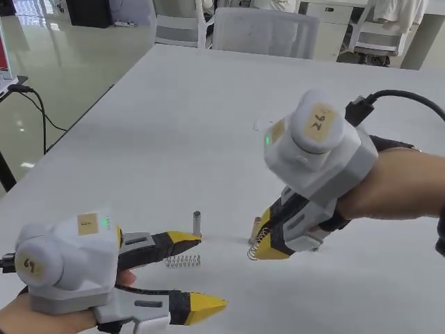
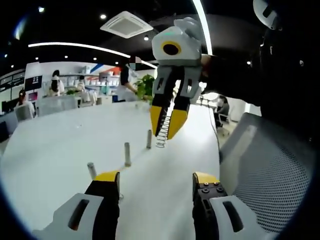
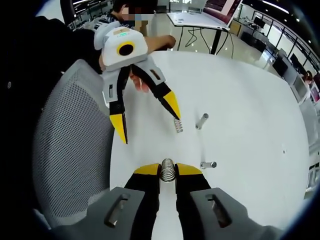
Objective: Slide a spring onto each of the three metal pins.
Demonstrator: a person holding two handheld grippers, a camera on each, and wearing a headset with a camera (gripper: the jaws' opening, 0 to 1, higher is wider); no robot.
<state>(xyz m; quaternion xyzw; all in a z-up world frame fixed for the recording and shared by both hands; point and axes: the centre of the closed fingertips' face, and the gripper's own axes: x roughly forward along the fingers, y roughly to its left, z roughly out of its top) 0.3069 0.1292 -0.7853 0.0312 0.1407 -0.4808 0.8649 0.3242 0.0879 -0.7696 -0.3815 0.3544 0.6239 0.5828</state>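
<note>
My right gripper [image 1: 268, 248] is shut on a steel spring [image 1: 256, 245] and holds it just above the white table, beside a short metal pin [image 1: 255, 226] that it partly hides. In the right gripper view the spring [image 3: 168, 170] sits end-on between the yellow tips. My left gripper [image 1: 197, 271] stands open at the lower left with nothing in it. A second spring [image 1: 183, 261] lies flat on the table between its fingers. An upright pin [image 1: 197, 224] stands just beyond it. The left gripper view shows three pins [image 2: 127, 154] in a row, with the held spring [image 2: 164, 132] hanging near the farthest.
The white table [image 1: 208, 125] stretches away from me. Grey mesh chairs [image 1: 264, 31] stand at its far end. A black cable [image 1: 400, 97] runs from the right gripper. A person's hand holds each gripper.
</note>
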